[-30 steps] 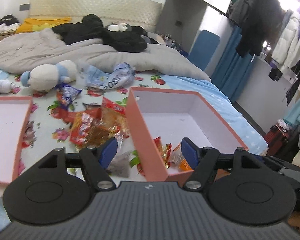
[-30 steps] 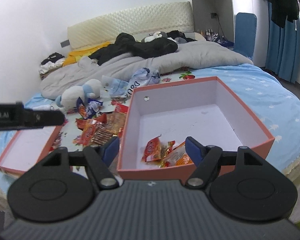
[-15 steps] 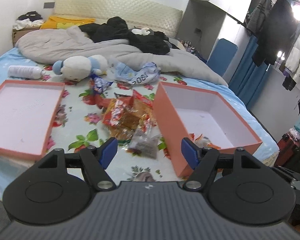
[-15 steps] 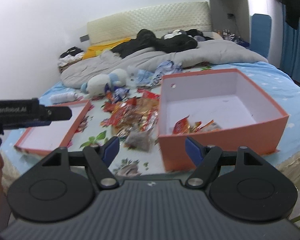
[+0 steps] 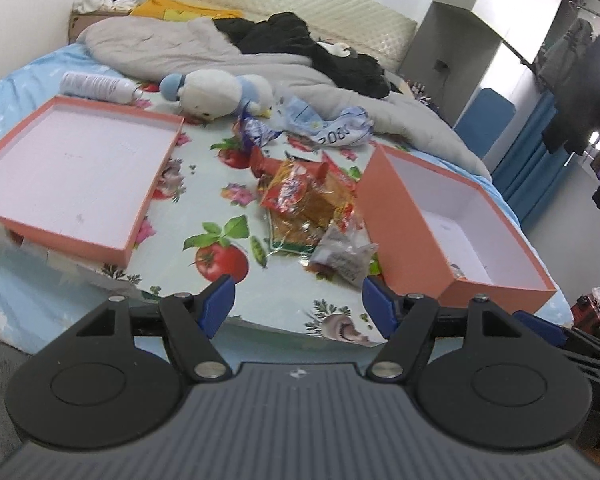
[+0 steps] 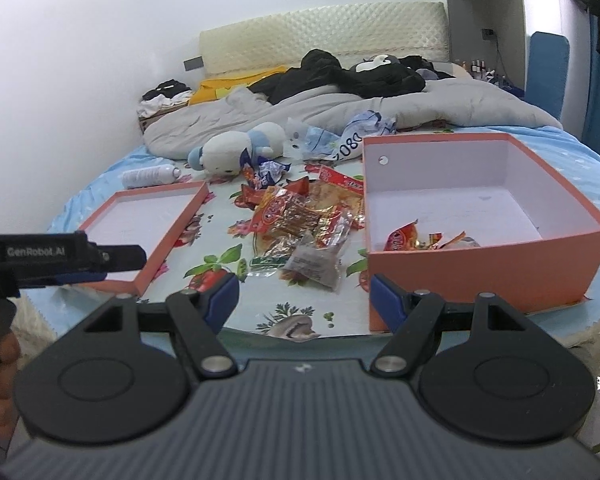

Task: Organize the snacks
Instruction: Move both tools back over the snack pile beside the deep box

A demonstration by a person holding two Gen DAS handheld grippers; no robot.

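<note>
**A:** What does the left wrist view show?

**B:** The left tool point(image 5: 298, 304) hangs above the near edge of a bed point(image 5: 204, 208) covered in a floral sheet. Its blue-tipped fingers point(image 5: 219, 302) are spread wide apart with nothing between them. Ahead of the tool, slightly right of centre, lies a pile of snack packets point(image 5: 308, 200) in red, orange and gold wrappers. The nearest one, a clear packet with dark contents point(image 5: 342, 254), sits just beyond the right fingertip. Ahead and to the right stands a deep orange box point(image 5: 404, 236) with a white inside, touching the pile's right edge. Ahead and to the left lies a shallow orange lid point(image 5: 140, 232), well apart from the snacks. Farther ahead are a white and blue plush toy point(image 5: 216, 94) and a white bottle point(image 5: 96, 85).

**A:** And the right wrist view?

**B:** The right tool point(image 6: 305, 298) is also spread wide and grips nothing. The snack pile point(image 6: 300, 220) lies straight ahead of it on the bed point(image 6: 220, 248). The clear packet point(image 6: 314, 266) is nearest, just beyond the gap between the fingers. The orange box point(image 6: 476, 268) stands ahead and to the right, and a few red and orange packets point(image 6: 424, 238) rest in its near left corner. The lid point(image 6: 172, 236) lies ahead and to the left. The left tool point(image 6: 116, 258) reaches in from the left edge, in front of the lid; its fingers cannot be told apart here. The plush toy point(image 6: 236, 150) lies beyond the pile.
</note>
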